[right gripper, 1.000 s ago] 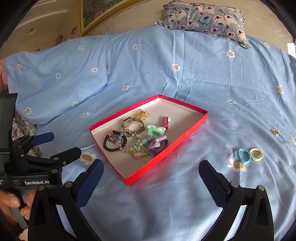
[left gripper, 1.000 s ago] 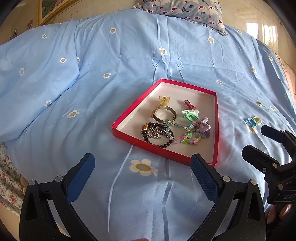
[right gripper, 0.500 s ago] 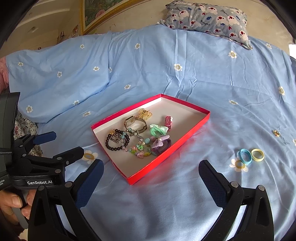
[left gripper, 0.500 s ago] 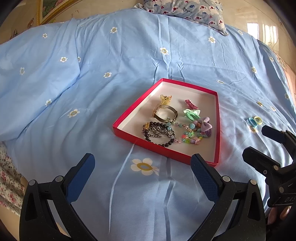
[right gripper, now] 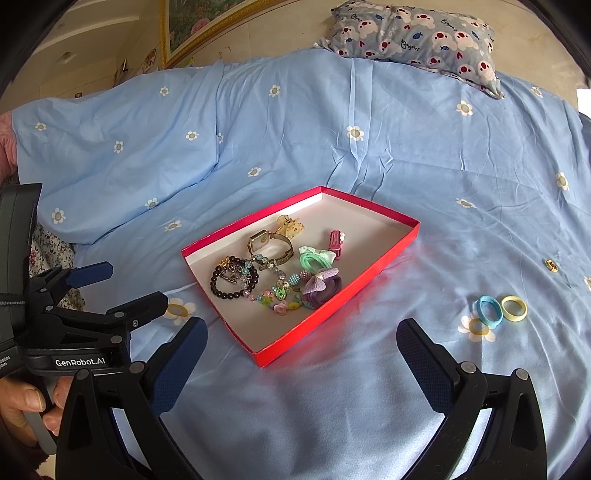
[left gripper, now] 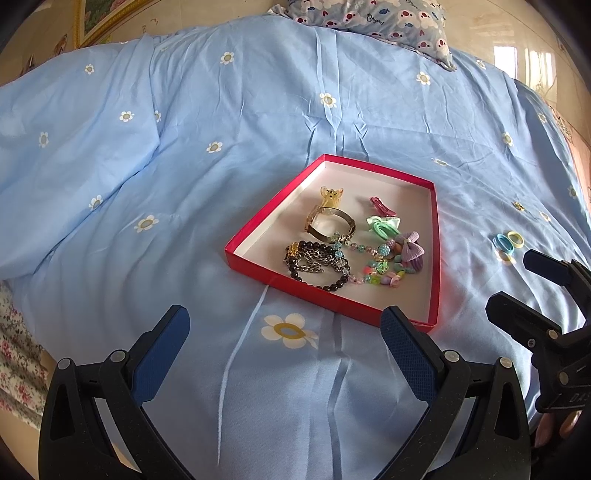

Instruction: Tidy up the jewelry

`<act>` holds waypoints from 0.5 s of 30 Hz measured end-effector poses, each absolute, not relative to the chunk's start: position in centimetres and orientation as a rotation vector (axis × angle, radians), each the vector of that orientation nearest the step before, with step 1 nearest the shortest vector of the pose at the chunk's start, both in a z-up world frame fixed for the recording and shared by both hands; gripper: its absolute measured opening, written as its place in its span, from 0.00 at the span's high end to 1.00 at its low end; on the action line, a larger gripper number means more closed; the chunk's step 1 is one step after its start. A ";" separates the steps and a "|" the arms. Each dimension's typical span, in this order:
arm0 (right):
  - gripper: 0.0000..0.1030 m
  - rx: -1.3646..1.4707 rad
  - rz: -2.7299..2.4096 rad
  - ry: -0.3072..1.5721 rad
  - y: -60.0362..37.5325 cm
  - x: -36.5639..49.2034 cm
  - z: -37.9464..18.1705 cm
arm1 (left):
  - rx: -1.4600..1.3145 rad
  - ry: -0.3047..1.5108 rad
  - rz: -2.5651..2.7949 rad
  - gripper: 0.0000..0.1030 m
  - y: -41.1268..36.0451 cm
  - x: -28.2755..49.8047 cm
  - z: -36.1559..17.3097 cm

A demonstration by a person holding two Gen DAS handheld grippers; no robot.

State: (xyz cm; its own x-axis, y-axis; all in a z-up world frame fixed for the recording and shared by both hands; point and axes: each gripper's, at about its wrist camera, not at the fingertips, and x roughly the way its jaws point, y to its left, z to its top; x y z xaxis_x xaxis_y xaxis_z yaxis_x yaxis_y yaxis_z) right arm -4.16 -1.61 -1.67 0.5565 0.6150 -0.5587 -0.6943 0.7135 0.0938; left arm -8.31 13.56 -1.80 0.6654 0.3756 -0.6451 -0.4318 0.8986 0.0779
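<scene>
Surface: a bed under a light-blue daisy-print duvet (right gripper: 406, 155), a cartoon-print pillow (right gripper: 417, 33) at its far end, a gilt picture frame (right gripper: 207, 33) on the wall behind.
Left gripper (left gripper: 284, 343): low over the near duvet, pointing at the tray's near edge; its blue-padded fingers stand wide apart with nothing between them. In the right wrist view a hand (right gripper: 26, 406) grips its handle at lower left.
Tray: a shallow red box lid (right gripper: 317, 332) with a white inside lies flat mid-bed, corner toward the right camera.
Inside the tray: dark bead bracelet (right gripper: 232, 277), gold wristwatch (right gripper: 269, 245), amber claw clip (right gripper: 290, 225), pastel bead strand (right gripper: 277, 295), green hair tie (right gripper: 314, 258), pink snap clip (right gripper: 335, 240), purple bow scrunchie (right gripper: 321, 284), clustered in the left and middle part.
Right gripper (right gripper: 301, 354): low, just short of the tray's near corner, fingers spread wide, empty.
Loose on the duvet: blue hair ring (right gripper: 489, 310) touching yellow hair ring (right gripper: 514, 307), right of the tray and well apart from it; a small gold piece (right gripper: 551, 265) farther right.
Room: bare duvet surrounds the tray on all sides.
</scene>
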 end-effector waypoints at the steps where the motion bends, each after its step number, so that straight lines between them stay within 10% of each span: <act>1: 0.00 -0.144 0.776 0.602 -1.6 -4.2 -1.7 | -0.086 0.709 0.456 0.00 13.5 -8.4 -1.8; 15: 0.00 -0.142 0.776 0.601 -1.6 -4.1 -1.6 | -0.088 0.709 0.451 0.00 13.5 -8.3 -1.9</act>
